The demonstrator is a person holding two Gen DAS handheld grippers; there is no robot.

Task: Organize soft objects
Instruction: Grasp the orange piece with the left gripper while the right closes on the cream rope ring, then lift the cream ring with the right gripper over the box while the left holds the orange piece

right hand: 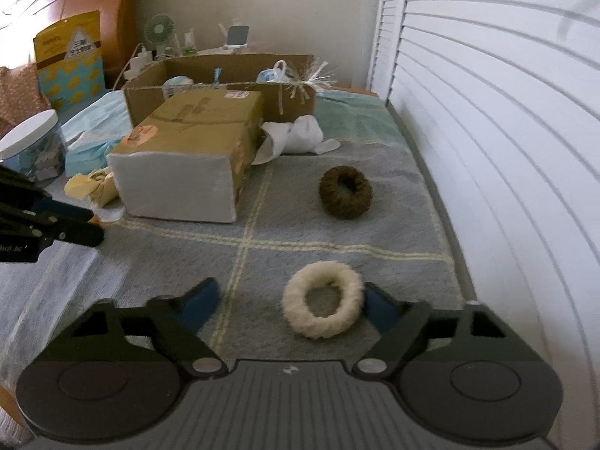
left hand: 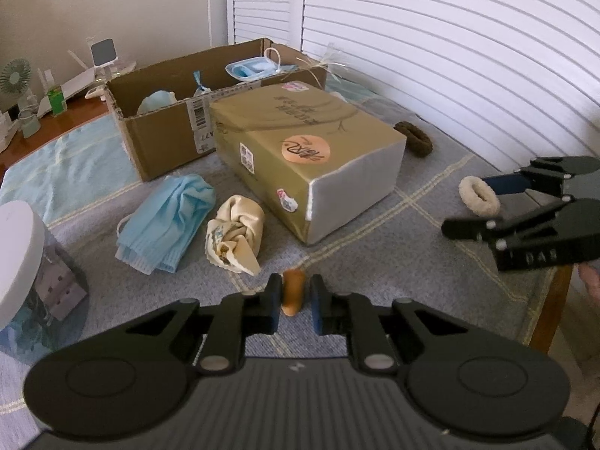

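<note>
Left wrist view: my left gripper (left hand: 295,297) clamped on small tan cylinder (left hand: 293,291). Blue mask (left hand: 164,221), cream cloth (left hand: 236,233) loose beside cardboard box (left hand: 165,138). Right gripper (right hand: 288,302) straddles cream fluffy ring (right hand: 322,304), not gripping; brown ring (right hand: 345,191) waits. Mostly undone, I judge.

Fluffy cream ring (right hand: 321,304) lies flat on the grey blanket (right hand: 337,232) – a brown ring (right hand: 345,192) sits further back. Crumpled blue mask (left hand: 165,221) & a knotted cream cloth (left hand: 236,232) lie side by side near the gold box (left hand: 300,142). A small orange thing (left hand: 293,292) stands upright in front of the cloth.
</note>
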